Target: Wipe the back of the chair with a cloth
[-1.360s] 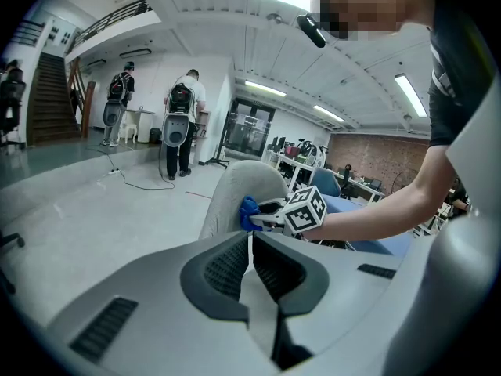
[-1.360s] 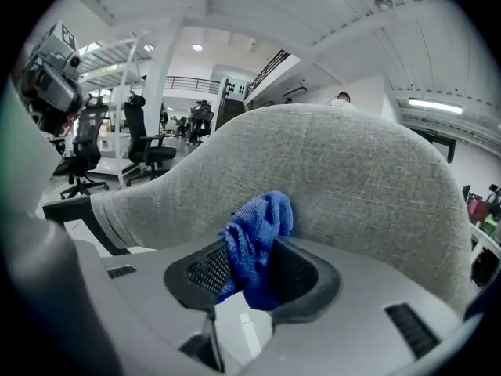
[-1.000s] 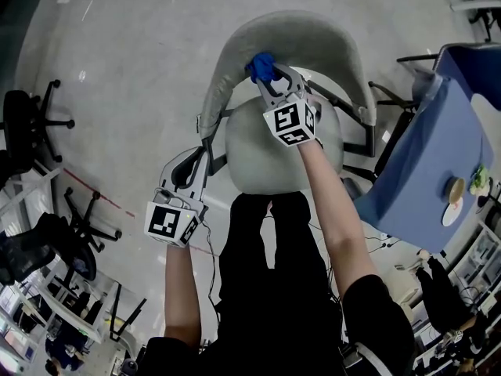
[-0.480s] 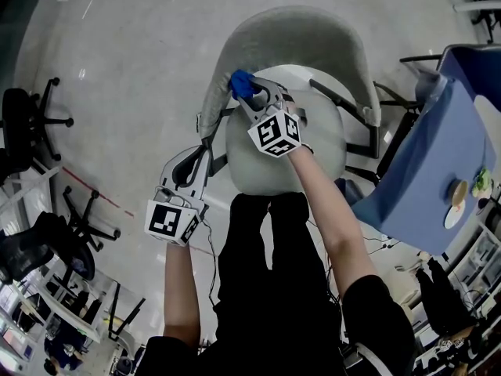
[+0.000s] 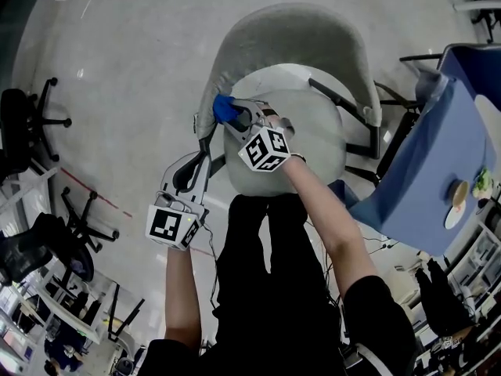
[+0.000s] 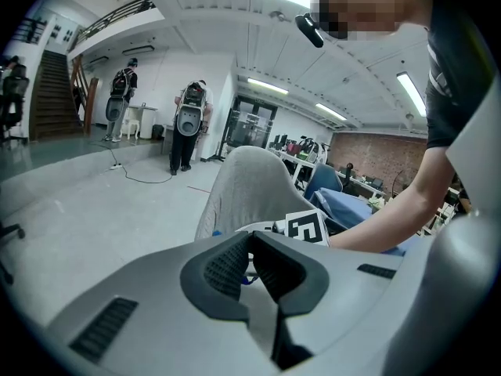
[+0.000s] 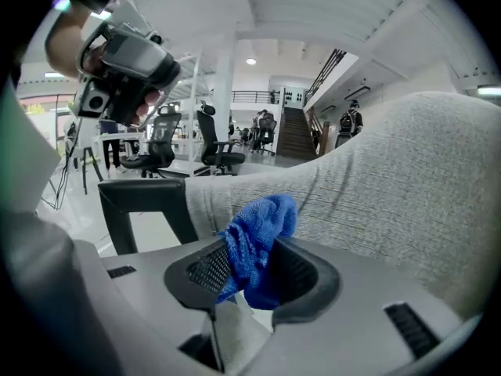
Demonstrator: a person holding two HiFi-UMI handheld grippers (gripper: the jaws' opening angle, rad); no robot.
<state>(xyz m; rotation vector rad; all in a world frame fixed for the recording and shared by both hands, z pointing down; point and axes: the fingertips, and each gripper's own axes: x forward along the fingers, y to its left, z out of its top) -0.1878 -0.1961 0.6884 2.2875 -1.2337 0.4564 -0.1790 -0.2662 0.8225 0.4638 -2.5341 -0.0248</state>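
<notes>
Mid-wipe, the right hand-held gripper (image 5: 235,116) clamped the blue cloth (image 5: 225,108) against the left end of the chair back (image 5: 290,30), the left hand-held gripper (image 5: 202,149) closed and empty nearby; the next stroke probably needed steady pressure along the fabric.

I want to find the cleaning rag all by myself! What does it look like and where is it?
Look for the big grey chair with the curved fabric backrest. At the backrest's left end, by the black armrest, the right gripper pinches a small crumpled cloth. It is bright blue and fluffy, the only blue thing touching the chair.
</notes>
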